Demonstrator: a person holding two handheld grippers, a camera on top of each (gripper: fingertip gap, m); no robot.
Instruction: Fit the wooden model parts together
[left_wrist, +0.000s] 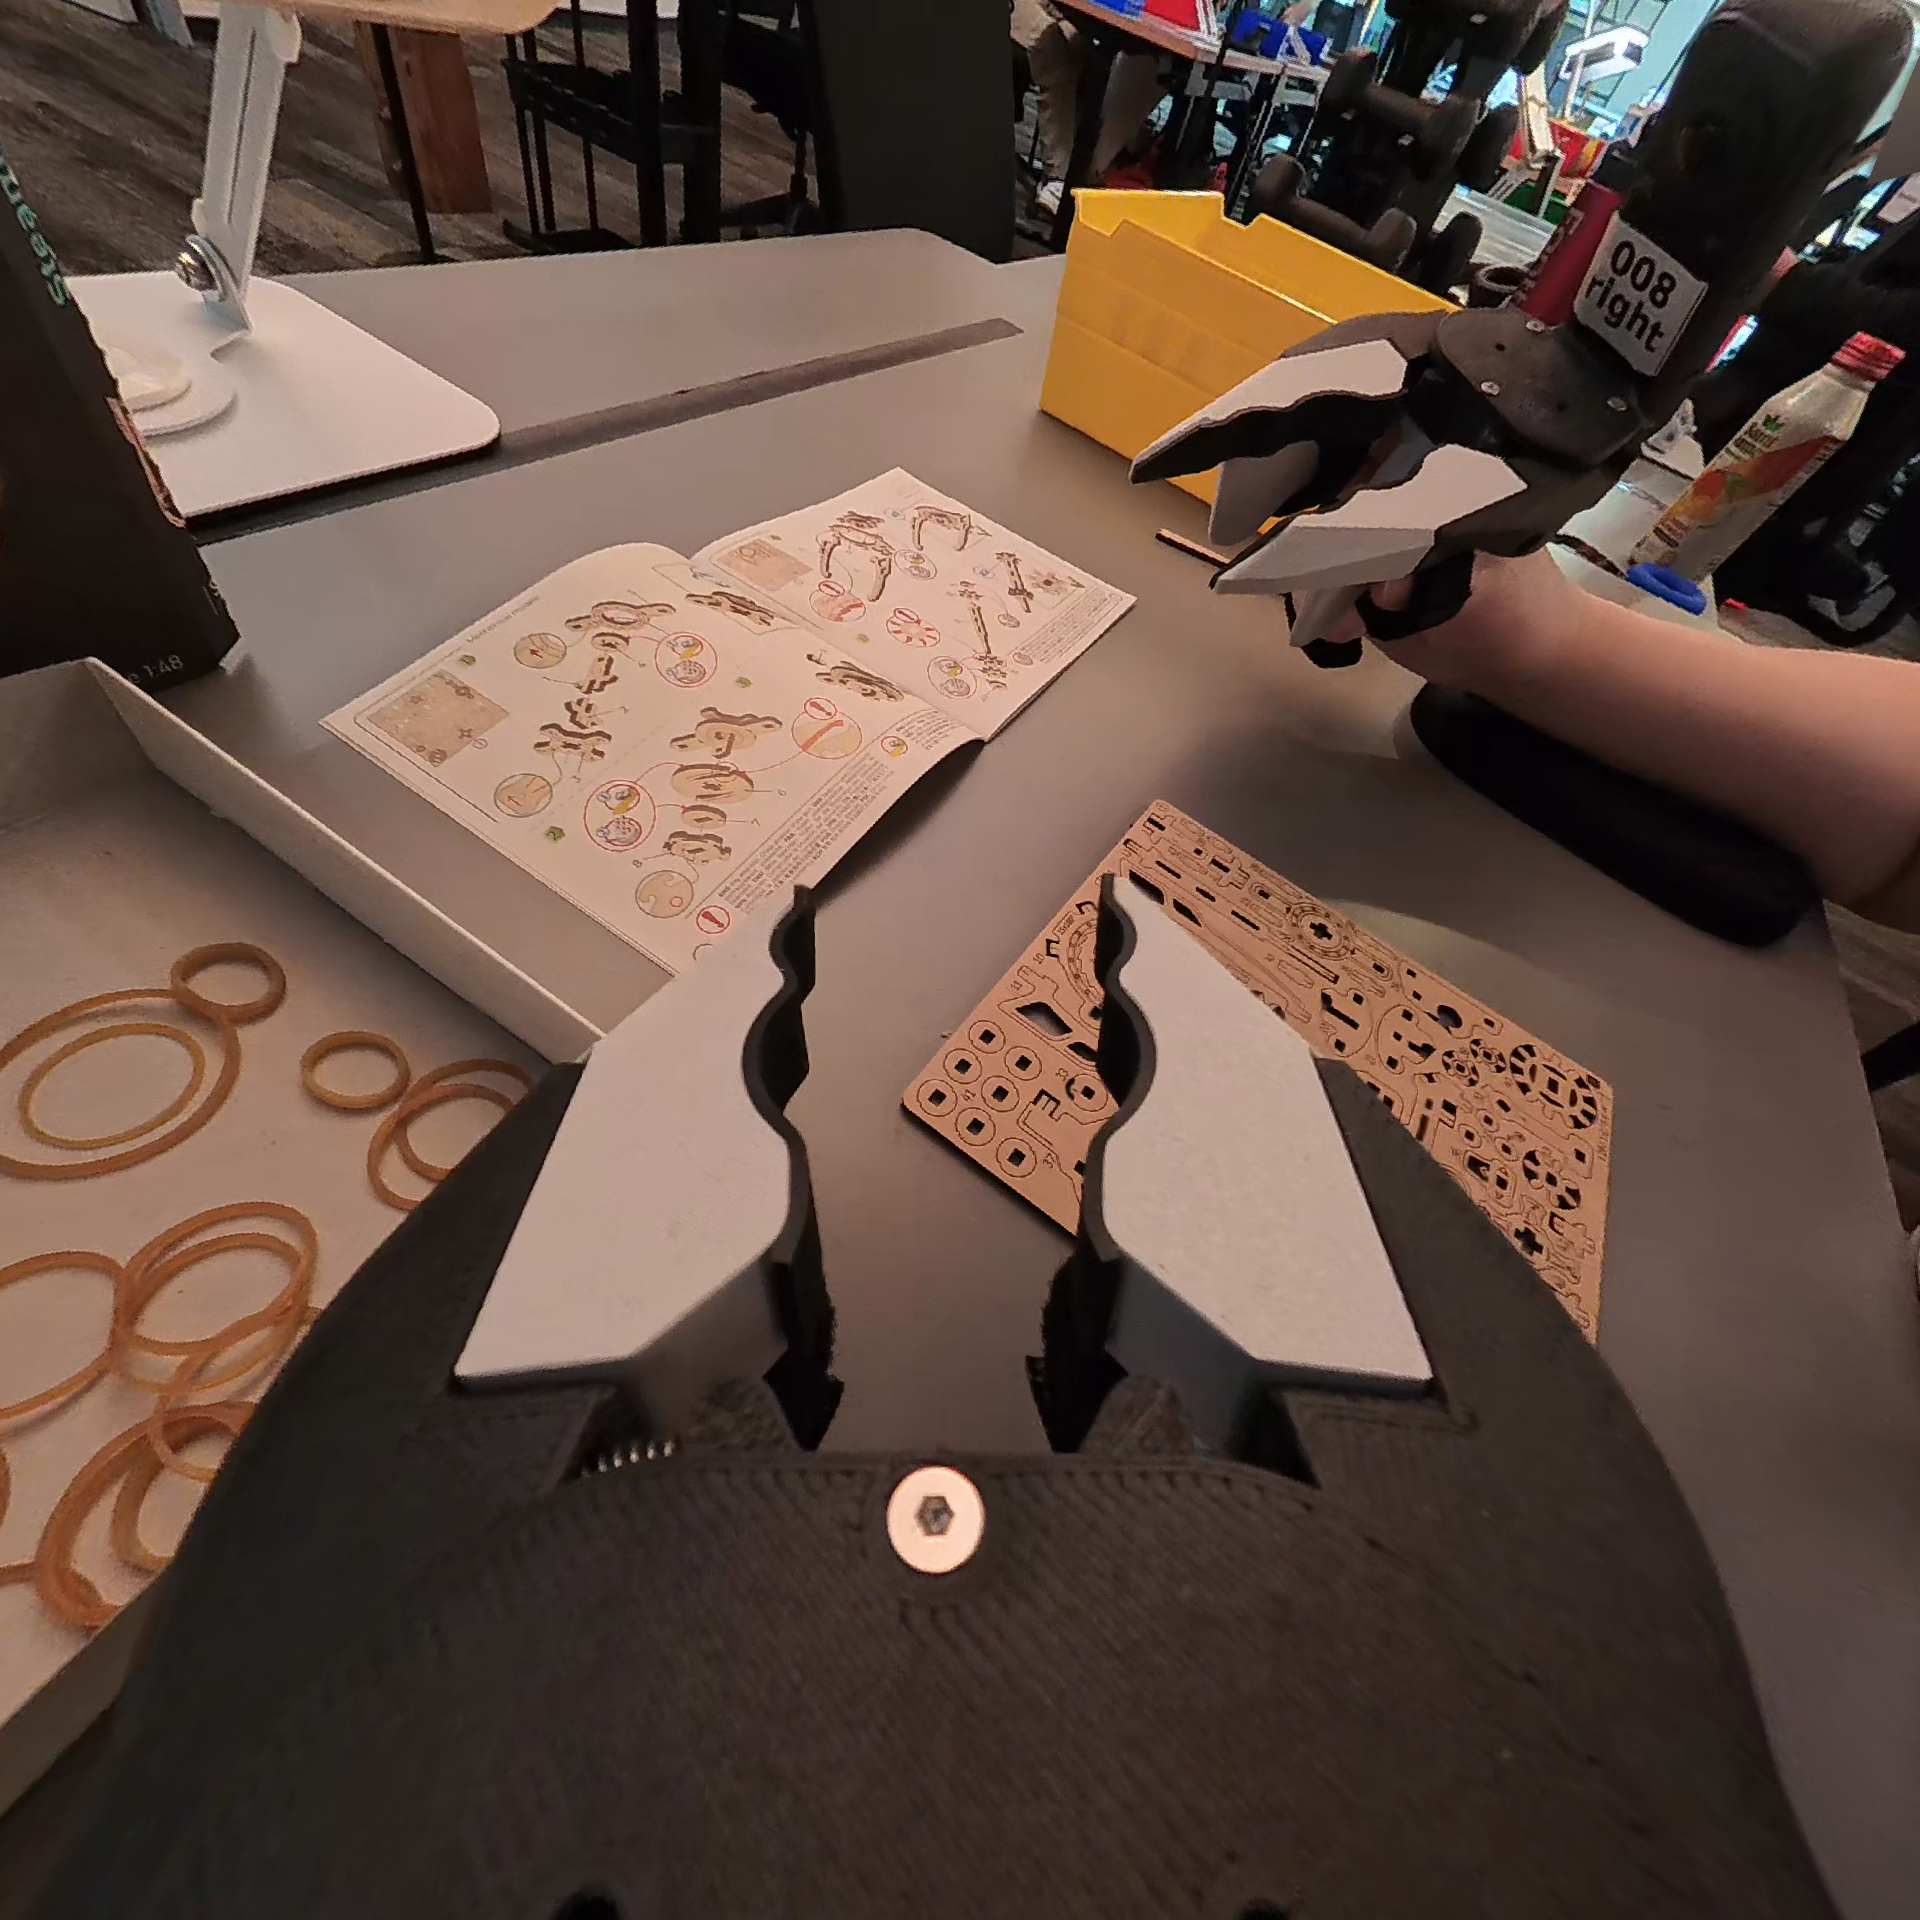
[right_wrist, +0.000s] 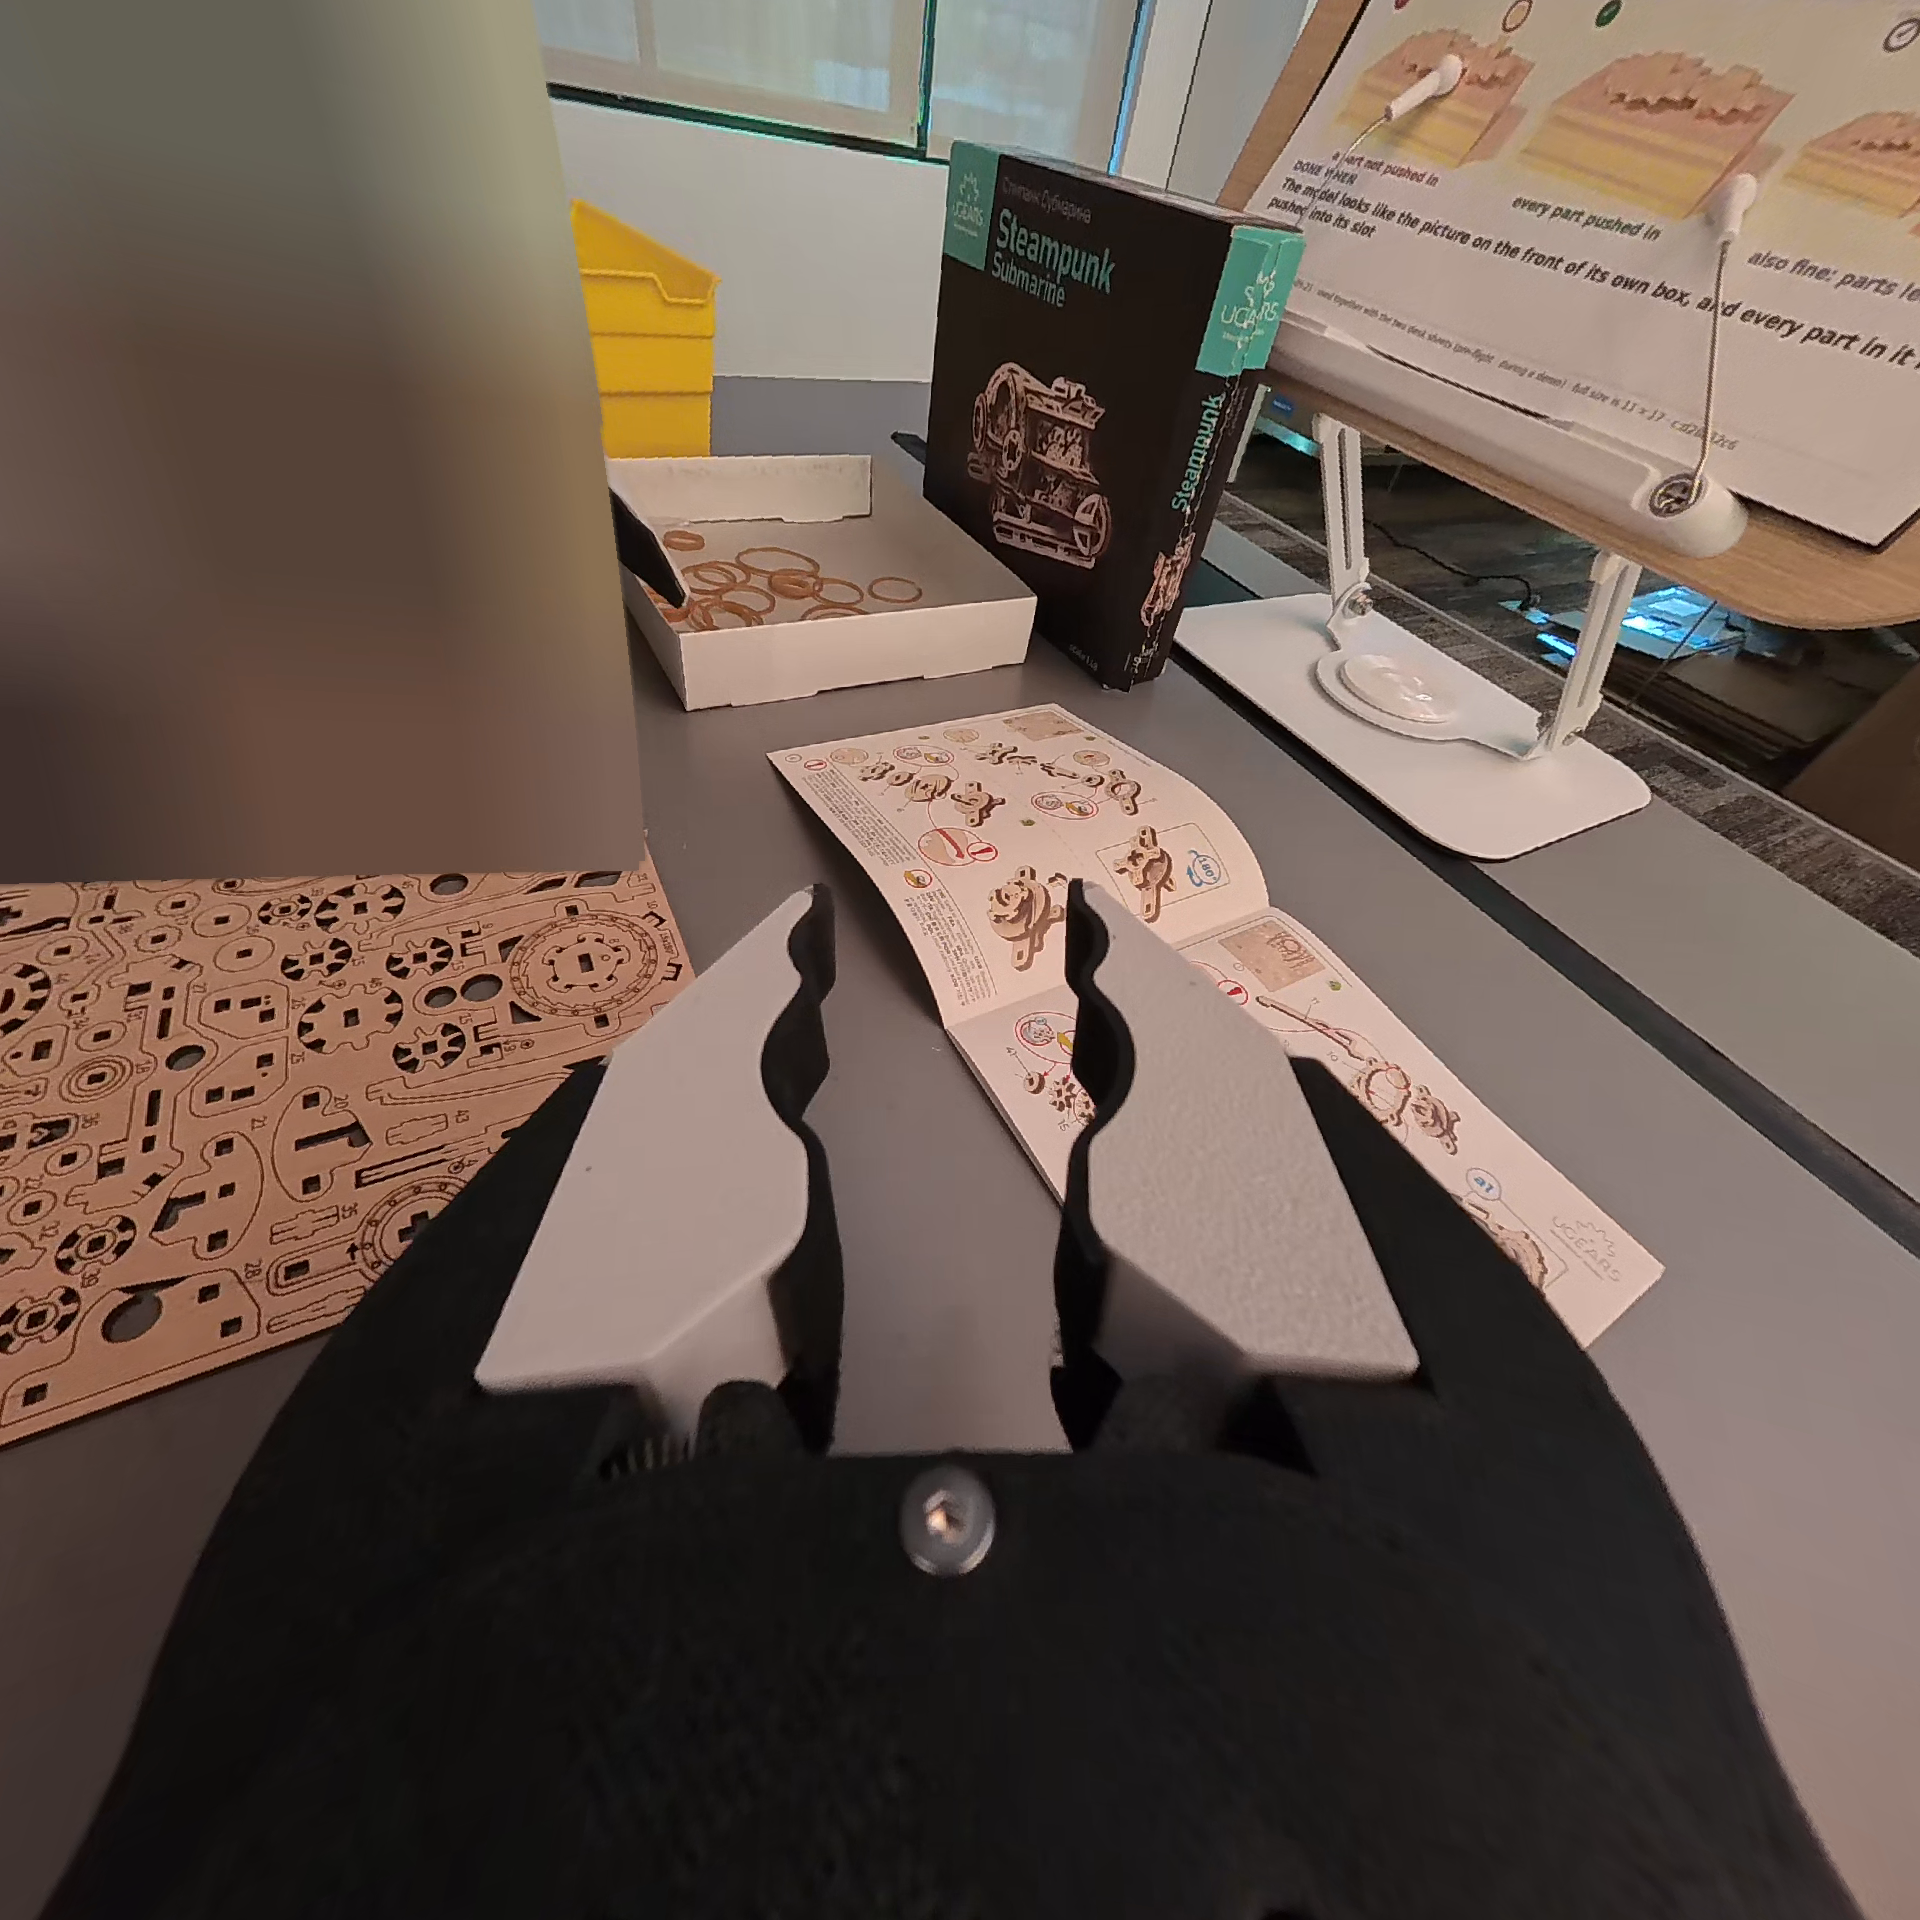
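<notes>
Both my grippers hold nothing: left gripper (left_wrist: 951, 914) and right gripper (right_wrist: 945, 904) spread apart above the grey table (left_wrist: 644, 343). Laser-cut plywood parts sheet (left_wrist: 1351, 1049) lies flat, beside the open printed booklet (left_wrist: 727, 707). Black printed kit box (right_wrist: 1091, 416) stands upright; rubber bands (left_wrist: 156, 1091) in white tray (right_wrist: 831, 644).

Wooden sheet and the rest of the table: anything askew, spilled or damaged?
Nothing serious. The wooden sheet lies flat and whole, though turned at an angle to the table edge. The booklet lies open, one page bowed up. The rubber bands stay inside the white tray. Both the left gripper and right gripper are open and empty.
</notes>
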